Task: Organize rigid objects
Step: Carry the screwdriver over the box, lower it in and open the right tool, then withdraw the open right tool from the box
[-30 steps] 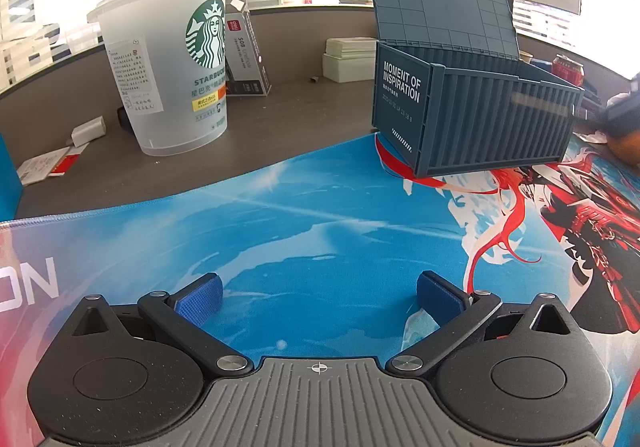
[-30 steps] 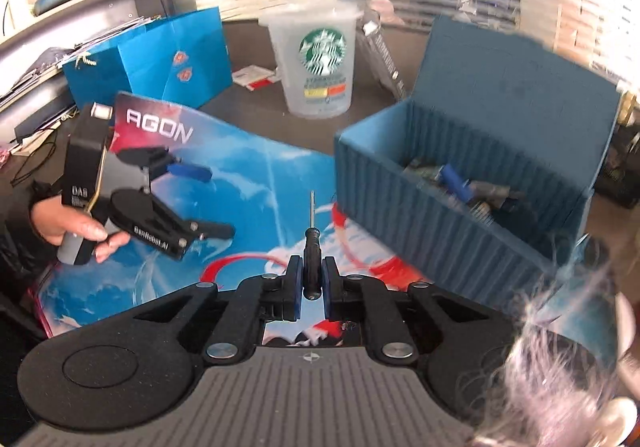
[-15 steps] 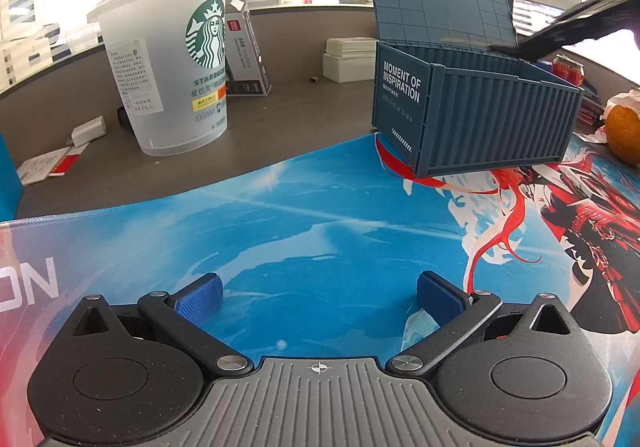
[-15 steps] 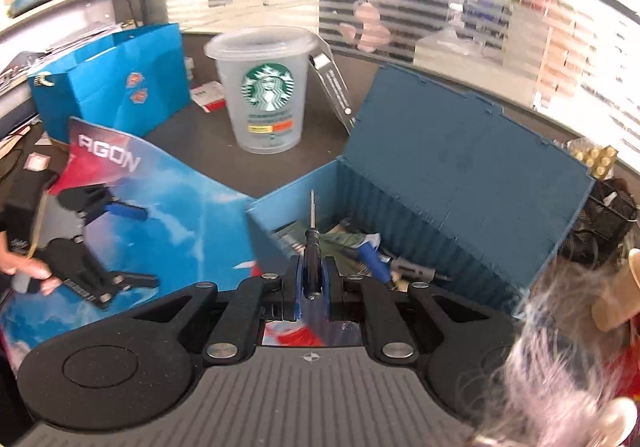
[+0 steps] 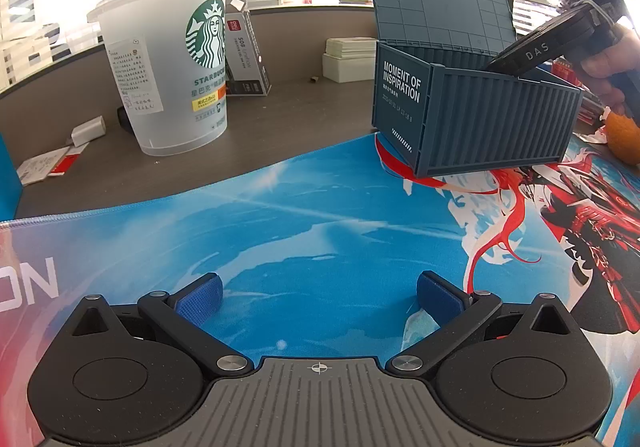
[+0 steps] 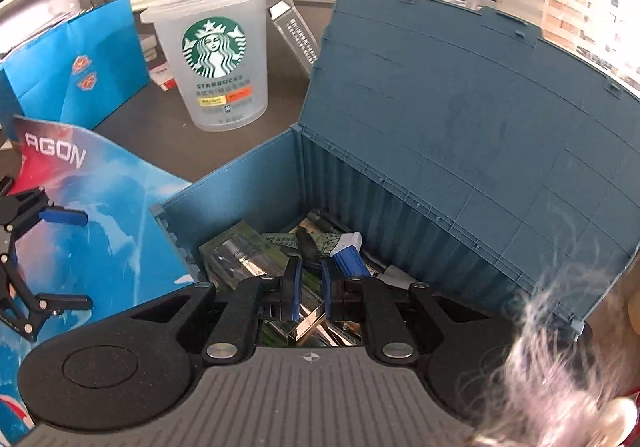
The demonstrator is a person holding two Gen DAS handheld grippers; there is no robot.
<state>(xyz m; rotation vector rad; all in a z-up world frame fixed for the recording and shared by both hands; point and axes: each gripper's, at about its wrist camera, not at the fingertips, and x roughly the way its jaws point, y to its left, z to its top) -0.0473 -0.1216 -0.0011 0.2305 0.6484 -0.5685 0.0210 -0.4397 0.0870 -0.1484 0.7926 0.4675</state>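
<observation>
Right tongs (image 6: 308, 287) over the open container-style storage box (image 6: 460, 151), jaws just parted a little, empty. Screwdriver (image 6: 308, 245) lying inside the box among packets, just ahead of the pads. Left tongs (image 5: 318, 297) wide open, empty, above the mouse mat (image 5: 312, 215) beside the box.

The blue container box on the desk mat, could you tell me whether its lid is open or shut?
Open. The lid stands raised behind the blue container box, and the right wrist view looks straight down onto packets and small items inside.

The right gripper (image 6: 310, 289) hides the box's (image 6: 460, 151) contents (partly).
</observation>
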